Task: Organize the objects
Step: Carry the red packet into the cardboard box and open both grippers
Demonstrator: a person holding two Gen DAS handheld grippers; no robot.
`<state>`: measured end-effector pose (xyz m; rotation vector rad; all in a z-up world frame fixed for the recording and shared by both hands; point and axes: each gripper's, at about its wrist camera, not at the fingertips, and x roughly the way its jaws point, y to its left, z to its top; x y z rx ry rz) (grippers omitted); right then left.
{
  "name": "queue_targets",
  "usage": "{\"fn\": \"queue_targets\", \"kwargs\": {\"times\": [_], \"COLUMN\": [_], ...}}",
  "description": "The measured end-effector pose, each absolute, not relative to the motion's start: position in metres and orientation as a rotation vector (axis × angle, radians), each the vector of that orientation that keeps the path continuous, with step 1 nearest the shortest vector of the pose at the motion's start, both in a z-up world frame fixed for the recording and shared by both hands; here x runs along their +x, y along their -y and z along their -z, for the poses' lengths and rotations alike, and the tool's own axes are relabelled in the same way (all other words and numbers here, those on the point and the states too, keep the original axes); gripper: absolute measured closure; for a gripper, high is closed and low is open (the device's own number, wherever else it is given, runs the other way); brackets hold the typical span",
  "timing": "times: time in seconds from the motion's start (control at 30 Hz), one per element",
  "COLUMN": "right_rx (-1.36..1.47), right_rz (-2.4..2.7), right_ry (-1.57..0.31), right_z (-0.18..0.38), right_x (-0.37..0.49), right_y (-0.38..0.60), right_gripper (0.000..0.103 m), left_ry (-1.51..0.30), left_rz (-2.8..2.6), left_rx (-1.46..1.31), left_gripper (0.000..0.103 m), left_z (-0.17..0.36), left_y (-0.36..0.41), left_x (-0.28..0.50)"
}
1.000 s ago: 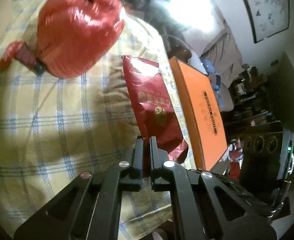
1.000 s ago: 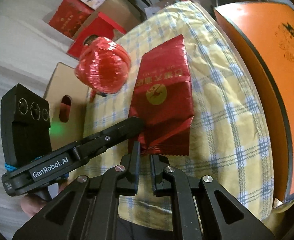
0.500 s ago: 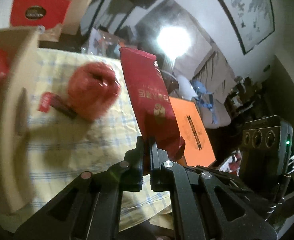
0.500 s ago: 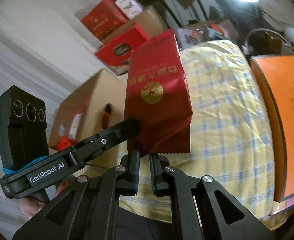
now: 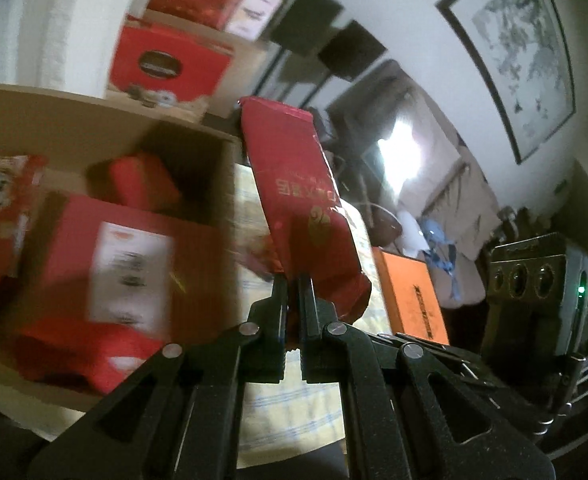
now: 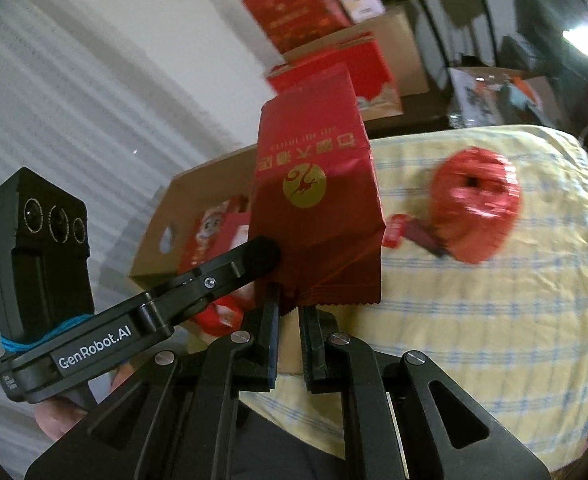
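Both the left gripper [image 5: 290, 280] and right gripper [image 6: 290, 304], jaws pinched on the red bag's [image 6: 317, 204] bottom seam, have lifted it off the checked desk [image 6: 493, 300] toward the cardboard box [image 5: 198, 216] at nine o'clock, probably its destination.

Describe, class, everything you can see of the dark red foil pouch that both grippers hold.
The dark red foil pouch is a shiny, crinkled packet with gold characters and a round gold emblem printed on its face. Its crimped, serrated seam points down towards the cameras, its far end up. It hangs in the air above the yellow checked cloth, near the open cardboard box. The left gripper and the right gripper are both shut on its lower edge; nothing else touches it.
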<state>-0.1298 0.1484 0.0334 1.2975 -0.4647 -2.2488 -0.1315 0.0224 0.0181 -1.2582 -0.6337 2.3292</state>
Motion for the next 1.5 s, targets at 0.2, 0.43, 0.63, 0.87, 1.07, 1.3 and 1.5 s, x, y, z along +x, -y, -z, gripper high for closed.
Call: {"fn": "queue_targets", "kwargs": {"times": [0.2, 0.43, 0.63, 0.87, 1.07, 1.3, 1.5], "right_rx": [1.307, 1.323, 1.344, 1.403, 1.350, 1.305, 1.268], "right_rz": [2.164, 2.091, 2.040, 1.952, 1.997, 2.077, 2.169], "right_ry": [0.434, 0.414, 0.382, 0.335, 0.264, 0.240, 0.204], "right_z": [-0.025, -0.013, -0.003, 0.011, -0.009, -0.033, -0.049], "right_x": [-0.148, -0.161, -0.172, -0.174, -0.160, -0.156, -0.147], "right_y": [-0.091, -0.035, 0.007, 0.039, 0.031, 0.001, -0.033], "right_gripper": [0.095, 0.095, 0.094, 0.085, 0.067, 0.055, 0.042], "left_ry": [0.654, 0.677, 0.718, 0.703, 0.620, 0.606, 0.548], "left_rz": [-2.386, -2.444, -2.464, -2.452, -2.485, -2.540, -2.568], "left_rx": [-1.285, -1.340, -1.389, -1.478, -1.566, -1.523, -1.476], "left_gripper": [0.099, 0.099, 0.099, 0.099, 0.096, 0.048, 0.033], "left_z": [-0.014, -0.008, -0.001, 0.015, 0.029, 0.020, 0.004], "left_y": [0.032, 0.091, 0.134, 0.167, 0.172, 0.166, 0.151], "left_x": [-0.133, -0.131, -0.135, -0.149, -0.158, -0.155, -0.150]}}
